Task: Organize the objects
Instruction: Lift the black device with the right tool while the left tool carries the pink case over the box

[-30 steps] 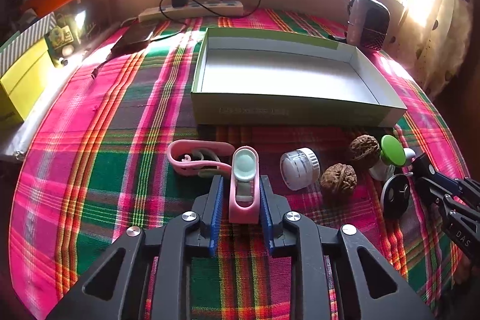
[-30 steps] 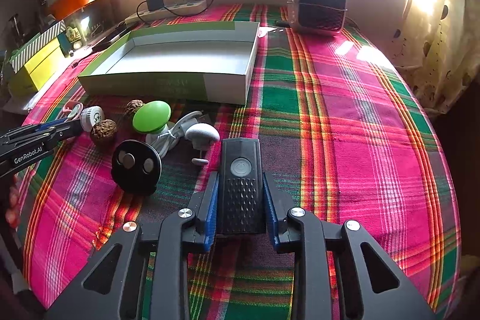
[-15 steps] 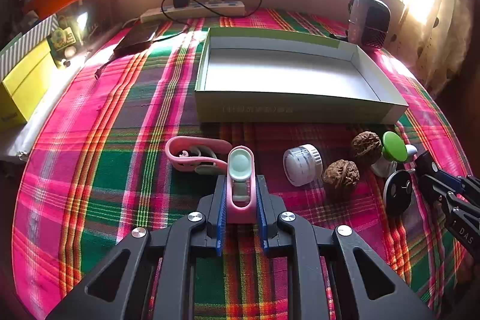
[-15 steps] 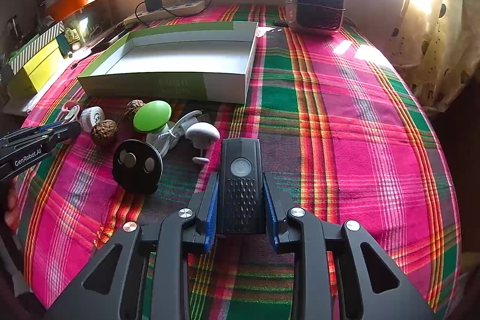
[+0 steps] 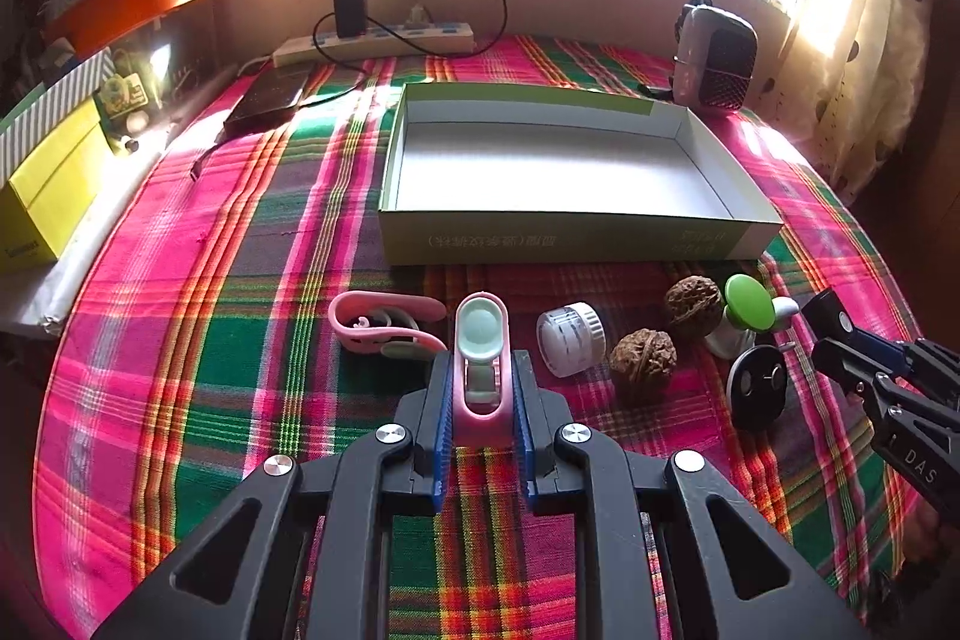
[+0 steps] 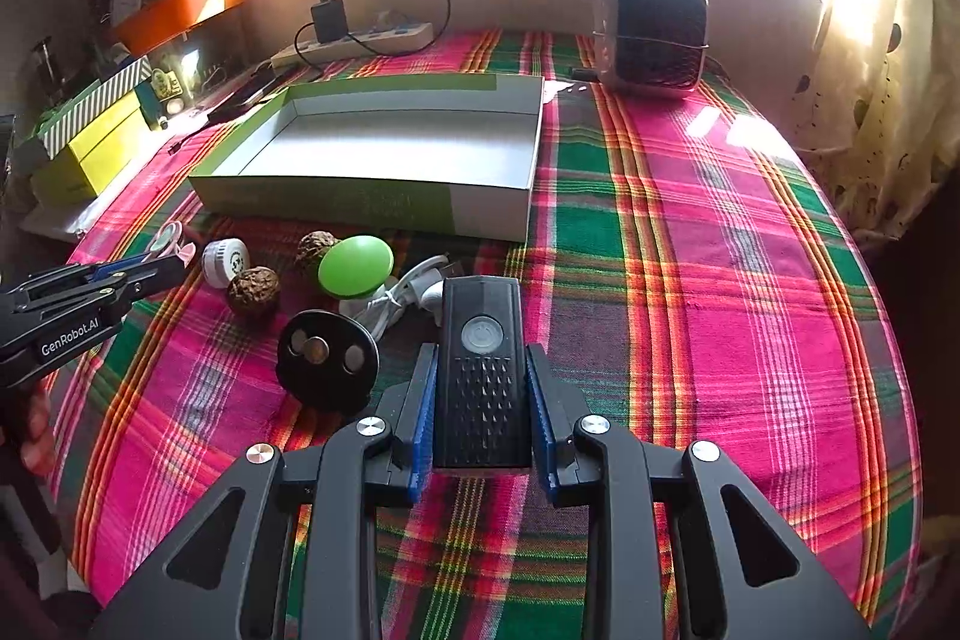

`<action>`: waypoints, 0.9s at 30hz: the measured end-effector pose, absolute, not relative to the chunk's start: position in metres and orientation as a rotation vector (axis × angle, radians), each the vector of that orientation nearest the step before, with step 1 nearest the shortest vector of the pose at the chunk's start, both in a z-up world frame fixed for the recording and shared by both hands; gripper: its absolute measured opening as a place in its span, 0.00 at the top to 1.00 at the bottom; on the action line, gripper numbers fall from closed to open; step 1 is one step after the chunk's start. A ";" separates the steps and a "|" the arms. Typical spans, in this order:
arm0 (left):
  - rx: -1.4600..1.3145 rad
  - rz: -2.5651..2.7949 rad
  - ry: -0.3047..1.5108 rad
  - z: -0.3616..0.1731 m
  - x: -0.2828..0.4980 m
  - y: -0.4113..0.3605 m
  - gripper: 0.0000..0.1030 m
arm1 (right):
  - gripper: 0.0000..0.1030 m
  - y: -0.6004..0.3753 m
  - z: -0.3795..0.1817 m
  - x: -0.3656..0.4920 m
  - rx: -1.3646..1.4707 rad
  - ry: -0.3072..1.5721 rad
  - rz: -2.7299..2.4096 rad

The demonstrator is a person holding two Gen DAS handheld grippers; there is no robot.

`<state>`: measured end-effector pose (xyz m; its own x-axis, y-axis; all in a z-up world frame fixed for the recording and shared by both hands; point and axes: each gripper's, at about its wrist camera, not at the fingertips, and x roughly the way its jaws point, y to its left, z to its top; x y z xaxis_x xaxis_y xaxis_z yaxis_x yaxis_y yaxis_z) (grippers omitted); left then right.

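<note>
Clip (image 5: pixel 481 370), pink, sits pinched in the left gripper (image 5: pixel 481 400) at 6 o'clock from the empty box (image 5: pixel 564 238). Right gripper (image 6: pixel 483 400) squeezes a black remote (image 6: pixel 483 370) at 5 o'clock from it. I'd lift each straight up, clearing the near wall before lowering inside. "GenRobot.AI" reads on the left tool; box print is mirrored, unreadable.

"GenRobot.AI" in white on left gripper (image 6: pixel 78 307) arm. "DAS" on right gripper (image 5: pixel 840 340) arm. Power symbol on black remote (image 6: pixel 483 370) button. Box (image 5: pixel 564 238) side print unreadable.
</note>
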<state>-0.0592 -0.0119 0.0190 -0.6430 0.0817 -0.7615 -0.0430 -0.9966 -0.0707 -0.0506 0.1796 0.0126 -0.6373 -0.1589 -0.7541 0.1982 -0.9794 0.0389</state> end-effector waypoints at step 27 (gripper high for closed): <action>-1.195 2.738 -0.058 0.061 -0.116 -0.006 0.85 | 0.73 0.158 0.052 -0.112 1.152 0.054 -2.659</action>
<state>-0.1164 -0.0062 0.0607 -0.6701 0.1559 -0.7257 -0.1249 -0.9874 -0.0969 -0.1123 0.1582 0.0520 -0.6594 -0.2063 -0.7229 0.2356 -0.9699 0.0619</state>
